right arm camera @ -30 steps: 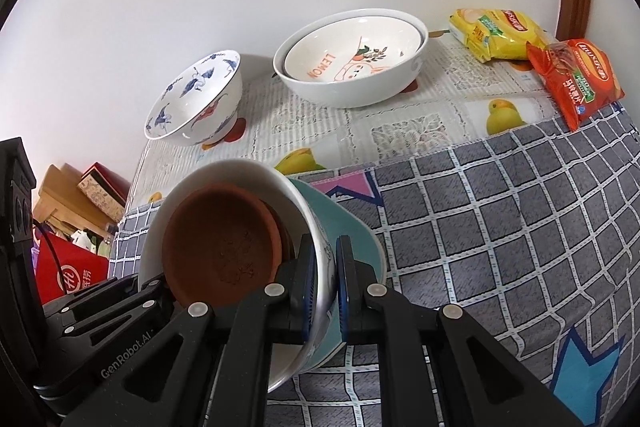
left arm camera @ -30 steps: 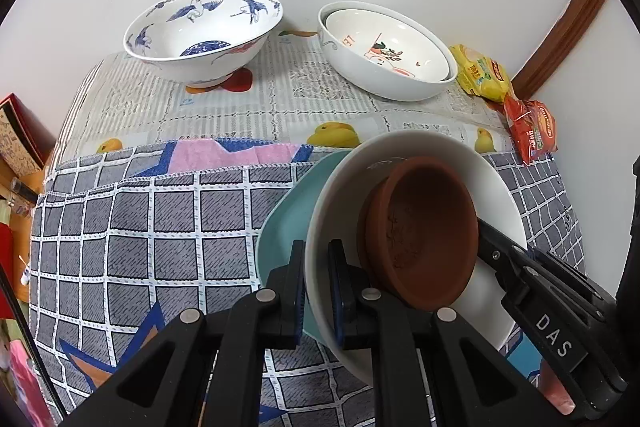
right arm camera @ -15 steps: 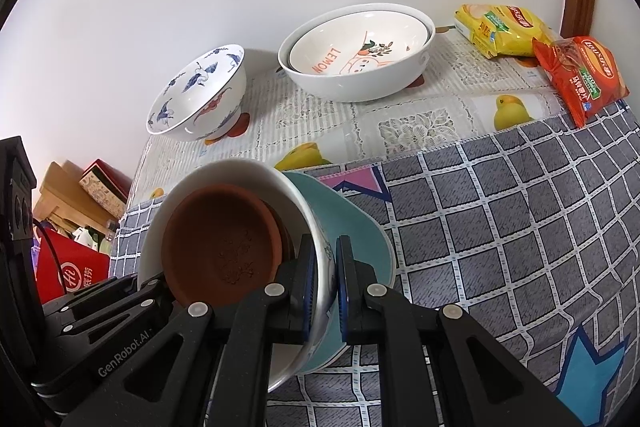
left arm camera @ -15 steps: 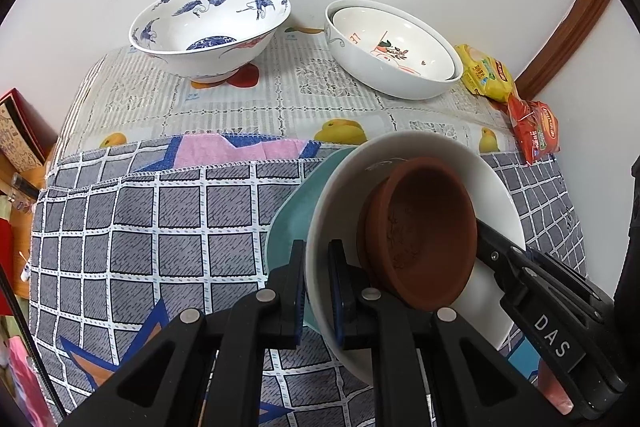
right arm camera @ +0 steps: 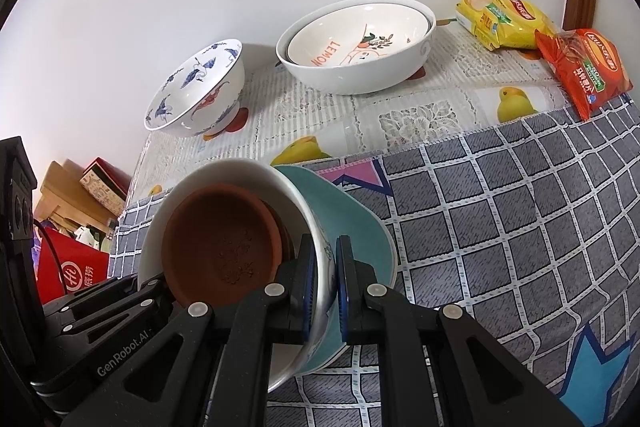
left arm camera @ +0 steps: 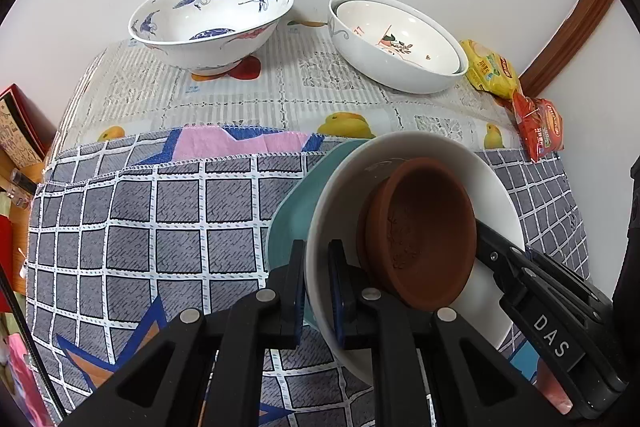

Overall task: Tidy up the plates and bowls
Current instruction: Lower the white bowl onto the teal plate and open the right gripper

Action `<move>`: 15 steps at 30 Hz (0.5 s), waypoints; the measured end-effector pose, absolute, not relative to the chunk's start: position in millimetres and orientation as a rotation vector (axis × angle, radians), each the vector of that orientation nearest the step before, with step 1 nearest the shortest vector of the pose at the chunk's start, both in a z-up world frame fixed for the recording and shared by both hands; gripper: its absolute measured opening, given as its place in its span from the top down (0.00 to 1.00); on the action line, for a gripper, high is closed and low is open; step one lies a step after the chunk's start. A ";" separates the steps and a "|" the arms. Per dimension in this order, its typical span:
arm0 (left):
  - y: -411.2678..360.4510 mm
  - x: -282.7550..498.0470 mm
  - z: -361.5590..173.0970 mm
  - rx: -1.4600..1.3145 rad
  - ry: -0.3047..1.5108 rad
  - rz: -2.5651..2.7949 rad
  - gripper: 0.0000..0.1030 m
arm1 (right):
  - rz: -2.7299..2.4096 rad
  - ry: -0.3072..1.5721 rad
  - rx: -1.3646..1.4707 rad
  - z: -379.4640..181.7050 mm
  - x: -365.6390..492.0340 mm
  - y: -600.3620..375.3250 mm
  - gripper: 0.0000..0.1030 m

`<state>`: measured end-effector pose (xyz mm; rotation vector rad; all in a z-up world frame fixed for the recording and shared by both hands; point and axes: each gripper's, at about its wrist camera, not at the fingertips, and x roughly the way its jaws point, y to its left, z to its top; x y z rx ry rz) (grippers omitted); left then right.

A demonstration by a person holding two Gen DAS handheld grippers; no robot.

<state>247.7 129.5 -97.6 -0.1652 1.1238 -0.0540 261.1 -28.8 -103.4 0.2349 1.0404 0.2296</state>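
Stack: white bowl (left arm camera: 486, 187) with brown dish (left arm camera: 424, 231) on teal plate (left arm camera: 292, 211). We keep left gripper (left arm camera: 318, 291) and right gripper (right arm camera: 325, 287) clenched on bowl rim; back bowls drawing nearer, stack mid-carry.

Left gripper (left arm camera: 317, 289): two matte black plastic fingers (left arm camera: 288, 291) with triangular cut-outs, blue pads on the inner faces, and round silver screw heads along each arm. Right gripper (right arm camera: 323, 287): same black build, blue pads, silver screws. Seen from the opposite camera, the right gripper's body carries white lettering "DAS"; the left gripper's body carries "GenRobot.AI".
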 end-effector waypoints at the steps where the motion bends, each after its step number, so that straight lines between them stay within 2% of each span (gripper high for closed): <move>1: 129.3 248.1 -98.4 -0.164 1.126 -0.054 0.89 | 0.230 1.043 0.235 -104.5 261.6 -28.9 0.90; 15: 129.4 255.3 -108.2 -0.167 1.145 -0.051 0.89 | 0.232 1.058 0.245 -115.2 265.5 -27.9 0.90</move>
